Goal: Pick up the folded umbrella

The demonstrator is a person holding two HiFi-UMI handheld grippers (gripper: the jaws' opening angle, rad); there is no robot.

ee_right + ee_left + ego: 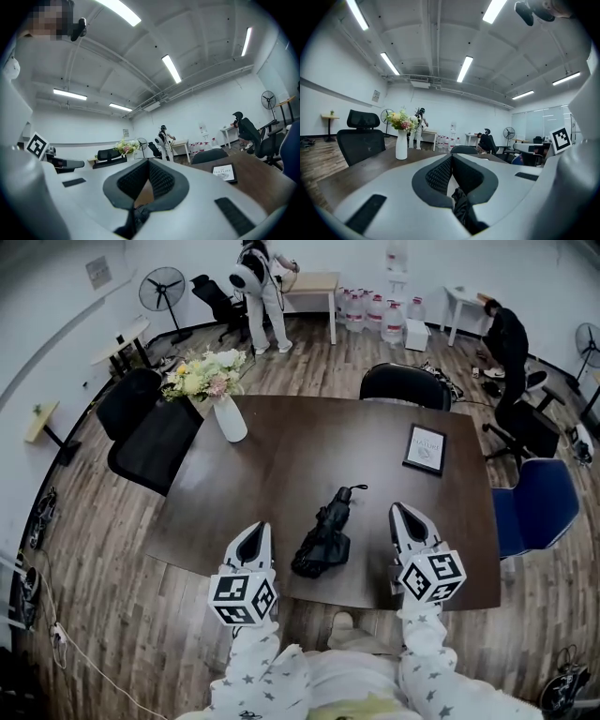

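Black folded umbrella lying free on the dark wooden table between the left gripper and right gripper, both closed and empty; approach, grasp and lift apparently remain.

This is an open office or meeting room. A big dark wooden worktop stands in the middle on a wood-plank floor, with black swivel office chairs drawn up at its far and left sides and a blue chair at its right. On it are a white vase of flowers and a framed card. Along the far white wall are a light wooden desk, a row of large water jugs, a small white table and a pedestal fan. Long strip lights run across the bare ceiling with exposed pipes. One person stands at the far desk, and another bends down at the far right.
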